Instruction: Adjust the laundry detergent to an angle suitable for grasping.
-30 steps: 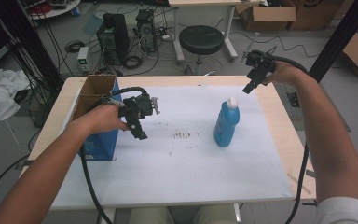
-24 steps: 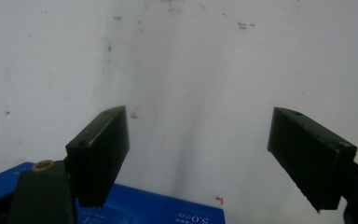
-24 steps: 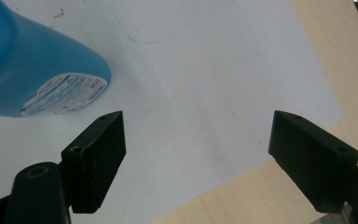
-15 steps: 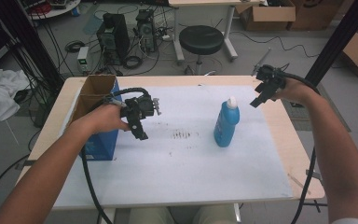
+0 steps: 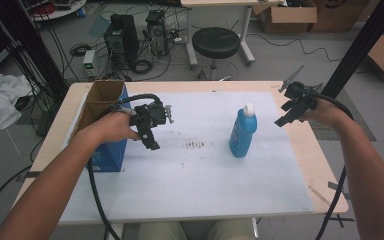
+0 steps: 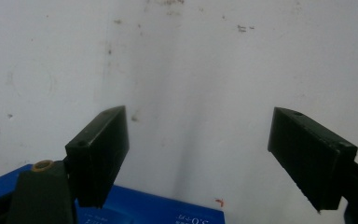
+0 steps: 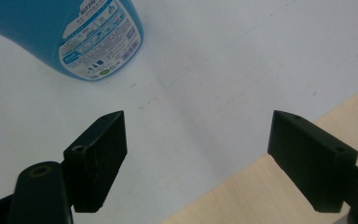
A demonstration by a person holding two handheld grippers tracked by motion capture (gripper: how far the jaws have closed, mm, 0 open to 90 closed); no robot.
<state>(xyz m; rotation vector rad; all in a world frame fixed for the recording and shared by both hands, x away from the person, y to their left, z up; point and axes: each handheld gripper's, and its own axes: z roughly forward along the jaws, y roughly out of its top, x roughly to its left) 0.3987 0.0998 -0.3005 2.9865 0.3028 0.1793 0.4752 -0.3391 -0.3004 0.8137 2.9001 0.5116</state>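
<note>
A blue bottle (image 5: 242, 132) with a white cap stands upright right of the table's middle; its labelled side (image 7: 91, 39) fills the upper left of the right gripper view. My right gripper (image 5: 291, 102) hangs open above the table's right edge, to the right of the bottle and apart from it, jaws wide with nothing between them (image 7: 196, 158). My left gripper (image 5: 152, 132) is open too, held just right of a blue cardboard box (image 5: 102, 127) with an open top. The box's blue edge (image 6: 168, 212) shows below its empty jaws (image 6: 198, 156).
A white sheet (image 5: 200, 170) with a small brown smudge (image 5: 196, 145) covers most of the wooden table (image 5: 325, 165). Behind the table stand a black stool (image 5: 216, 40), computer cases (image 5: 122, 32) and cables. Cardboard boxes (image 5: 290, 15) sit at the back right.
My right gripper has moved right and toward me, from beyond the table's far edge to above its right edge. The left gripper and the bottle have stayed put.
</note>
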